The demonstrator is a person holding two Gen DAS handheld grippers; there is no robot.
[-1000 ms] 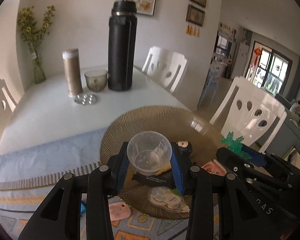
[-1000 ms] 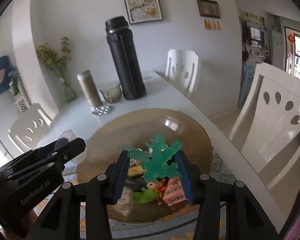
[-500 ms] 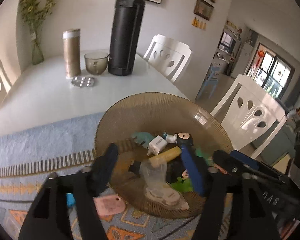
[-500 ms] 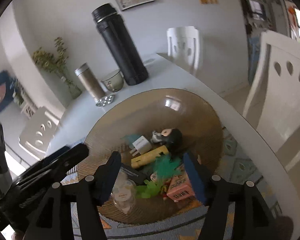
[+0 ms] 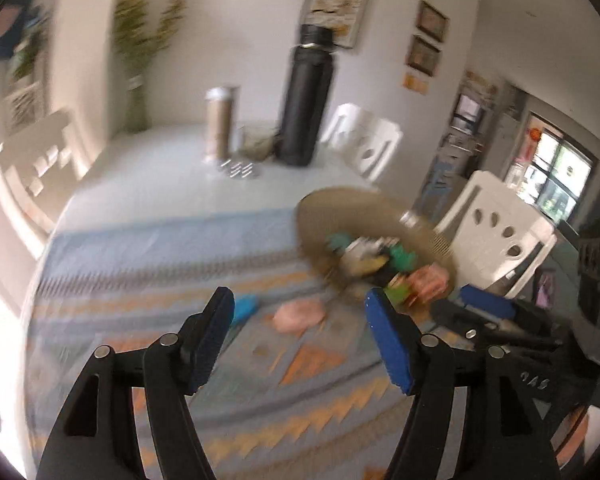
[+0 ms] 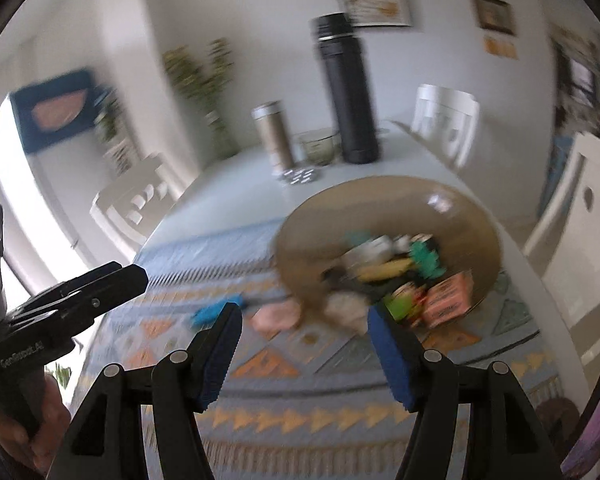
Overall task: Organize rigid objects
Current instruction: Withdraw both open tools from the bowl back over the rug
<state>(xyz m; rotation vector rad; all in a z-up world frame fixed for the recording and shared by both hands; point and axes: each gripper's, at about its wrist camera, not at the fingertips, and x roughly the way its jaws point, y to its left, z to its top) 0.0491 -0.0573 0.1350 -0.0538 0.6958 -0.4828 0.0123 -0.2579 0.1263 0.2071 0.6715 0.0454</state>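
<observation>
Both grippers are empty with their jaws spread wide: the left gripper (image 5: 300, 312) hangs over the patterned table runner (image 5: 228, 364), and the right gripper (image 6: 302, 326) is likewise released above the same cloth. The rigid objects are mostly gathered in the ribbed brown bowl (image 6: 456, 200), where a yellow bar (image 6: 384, 268), a green cactus-shaped piece (image 6: 426, 258) and an orange packet (image 6: 448, 300) can be made out through heavy blur. Two things lie outside it on the runner: a pink flat object (image 5: 300, 314) just beside the bowl's near rim and a small blue object (image 5: 244, 307) near it, further from the bowl. Judging by this layout, the step in hand is fetching one of these strays. To do it well, each gripper should settle before closing, since both views are smeared and the objects' exact outlines cannot be told. The pink piece looks thin and flat, so the jaws should probably come down steeply and straddle its narrow sides, pressing lightly into the cloth without bunching it. Working one object per gripper keeps the two tools from crowding each other near the bowl's rim.
</observation>
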